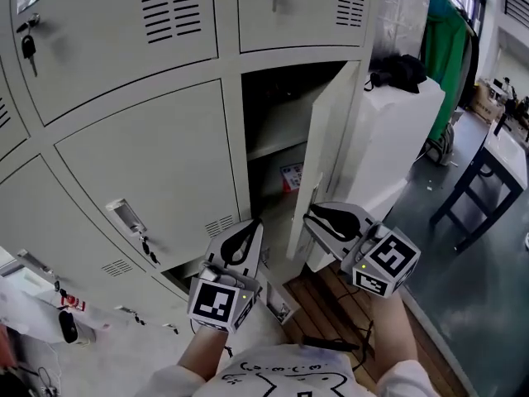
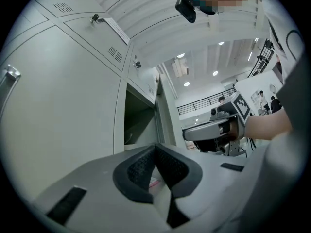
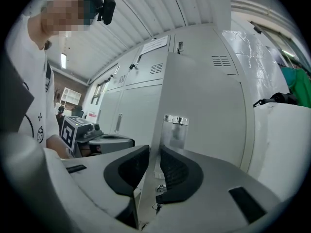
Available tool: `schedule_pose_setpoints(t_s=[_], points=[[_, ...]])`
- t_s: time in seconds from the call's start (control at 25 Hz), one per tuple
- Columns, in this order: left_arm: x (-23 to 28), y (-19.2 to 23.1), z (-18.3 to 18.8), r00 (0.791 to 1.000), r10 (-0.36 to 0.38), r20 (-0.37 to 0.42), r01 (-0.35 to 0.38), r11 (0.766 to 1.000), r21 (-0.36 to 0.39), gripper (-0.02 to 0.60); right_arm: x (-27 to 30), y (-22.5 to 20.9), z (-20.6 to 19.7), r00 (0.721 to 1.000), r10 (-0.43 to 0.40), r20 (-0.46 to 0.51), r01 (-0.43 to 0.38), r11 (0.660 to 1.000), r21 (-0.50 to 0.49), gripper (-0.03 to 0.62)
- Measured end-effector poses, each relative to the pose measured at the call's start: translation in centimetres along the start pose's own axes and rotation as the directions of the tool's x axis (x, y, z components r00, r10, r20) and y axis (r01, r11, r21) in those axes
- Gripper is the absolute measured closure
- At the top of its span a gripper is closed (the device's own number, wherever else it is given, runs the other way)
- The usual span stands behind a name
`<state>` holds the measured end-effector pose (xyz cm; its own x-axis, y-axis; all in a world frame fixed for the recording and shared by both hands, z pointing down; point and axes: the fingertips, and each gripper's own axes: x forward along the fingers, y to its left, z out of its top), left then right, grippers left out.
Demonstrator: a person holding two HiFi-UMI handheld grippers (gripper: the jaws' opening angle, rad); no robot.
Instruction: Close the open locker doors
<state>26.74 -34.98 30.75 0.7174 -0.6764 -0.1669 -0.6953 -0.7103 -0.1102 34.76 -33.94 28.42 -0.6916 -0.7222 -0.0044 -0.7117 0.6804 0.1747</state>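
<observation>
From the head view, a bank of pale grey lockers fills the frame, and one open door (image 1: pixel 332 139) in the middle stands swung out to the right, baring a dark compartment (image 1: pixel 277 110) with a shelf and a small printed card (image 1: pixel 291 176) lying inside. The right gripper (image 1: pixel 312 216) sits at the free edge of that door, low down, while the left gripper (image 1: pixel 257 223) is just beside it to the left, in front of the bottom of the compartment and touching nothing. The neighbouring closed door (image 1: pixel 149 160) has a chrome handle (image 1: pixel 126 215) with keys hanging under it. Past the open door a black bag (image 1: pixel 401 71) lies on a white block, a green cloth (image 1: pixel 446 44) hangs behind, and a dark table (image 1: pixel 488 168) stands on the floor at right. In the left gripper view the jaws meet at their tips with nothing between them – only the dark compartment and the door's thin edge lie beyond, with the other gripper out to the right. In the right gripper view the door's edge runs straight up between the two black pads, which press on it from either side, partly open – the door's chrome latch plate (image 3: pixel 176 125) shows just above them.
</observation>
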Motion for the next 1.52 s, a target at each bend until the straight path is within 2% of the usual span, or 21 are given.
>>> schedule_pose_setpoints(t_s=[0.6,1.12,1.52], points=[[-2.0,4.2,-0.1,0.995,0.101,0.0,-0.101,0.995,-0.001,0.569,6.1,-1.2,0.1,0.998,-0.063,0.025,0.062,0.998,0.013,0.503],[-2.8,5.3,-0.2,0.99,0.142,-0.013,-0.142,0.99,0.013,0.569,9.5,-1.6,-0.1,0.994,-0.106,0.012,0.107,0.993,-0.044,0.504],[-3.5,5.3,-0.1,0.987,0.157,-0.025,-0.157,0.987,0.028,0.569,11.5,-2.8,0.3,0.979,-0.203,0.008,0.203,0.973,-0.11,0.504]])
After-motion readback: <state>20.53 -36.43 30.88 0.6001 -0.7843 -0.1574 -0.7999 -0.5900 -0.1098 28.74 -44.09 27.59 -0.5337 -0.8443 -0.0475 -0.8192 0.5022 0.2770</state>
